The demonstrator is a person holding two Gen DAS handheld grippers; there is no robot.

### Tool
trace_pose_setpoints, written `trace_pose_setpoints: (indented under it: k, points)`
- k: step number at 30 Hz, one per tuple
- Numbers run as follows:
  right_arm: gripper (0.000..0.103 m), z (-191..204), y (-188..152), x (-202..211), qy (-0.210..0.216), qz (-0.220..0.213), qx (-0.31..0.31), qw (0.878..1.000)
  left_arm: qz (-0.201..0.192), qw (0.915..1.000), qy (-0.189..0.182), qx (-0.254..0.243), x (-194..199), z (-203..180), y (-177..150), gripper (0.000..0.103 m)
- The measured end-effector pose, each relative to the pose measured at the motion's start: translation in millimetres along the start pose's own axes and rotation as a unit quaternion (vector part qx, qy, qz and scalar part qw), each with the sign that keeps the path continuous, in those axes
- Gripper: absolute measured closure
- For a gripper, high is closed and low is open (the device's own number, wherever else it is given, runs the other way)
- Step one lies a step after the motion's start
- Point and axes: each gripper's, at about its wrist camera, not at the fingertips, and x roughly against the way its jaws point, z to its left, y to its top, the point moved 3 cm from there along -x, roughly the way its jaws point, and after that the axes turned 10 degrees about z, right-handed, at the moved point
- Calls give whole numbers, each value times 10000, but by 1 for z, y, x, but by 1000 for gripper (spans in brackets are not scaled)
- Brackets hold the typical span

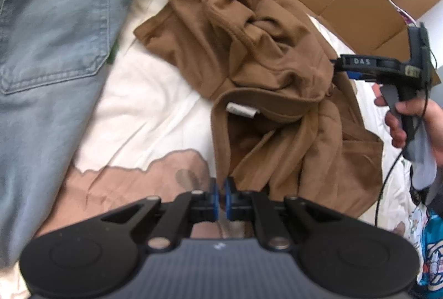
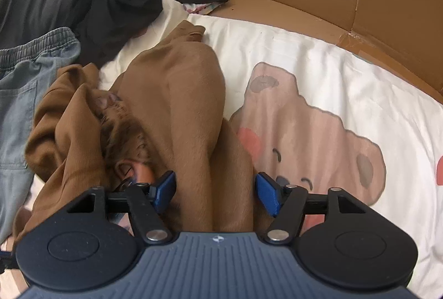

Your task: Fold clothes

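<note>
Soft brown hoodie point(image 1: 265, 72), crumpled on the bear-print sheet point(image 1: 155, 94).

Your right gripper point(image 2: 215, 192) stands wide around a thick fold; your left gripper point(image 1: 221, 199), at 6 o'clock of the heap, is almost closed on nothing. Limp fleece: grasp a hem.

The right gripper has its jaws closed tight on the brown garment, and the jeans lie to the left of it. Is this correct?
Not quite: the right gripper has its jaws open, standing on either side of a fold of the brown garment, as the right wrist view shows. The jeans do lie left of it.
</note>
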Motion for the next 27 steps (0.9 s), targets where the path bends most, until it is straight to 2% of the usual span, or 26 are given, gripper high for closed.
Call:
trace_pose_setpoints:
  k: [3,4,5,7,8,13,19,27]
  points:
    - [31,-3,2,-12,-11,139,37,9999,47,10000,33,46,1,2,-6,98]
    - [39,-3,1,-16,24,203,60,9998,66,9999,42,66,1,2,-8,98]
    - [62,-5,0,-20,70,289,58,9995,85,9999,51,86,1,3,-10,98]
    - [91,-8,-4,-26,146,446,34,9989,95,9999,60,120,2,4,-13,98]
    - [96,-9,-6,-25,166,446,52,9989,87,9999,60,134,2,4,-14,98]
    - [99,-16,-18,-5,91,284,237,9993,13,9999,67,157,6,4,-15,98]
    - [99,-49,-49,35,-318,131,-106,9994,-134,9998,32,134,14,4,-12,99]
    - [100,-90,-111,69,-649,281,-848,9939,-244,9996,-45,130,15,1,-6,99]
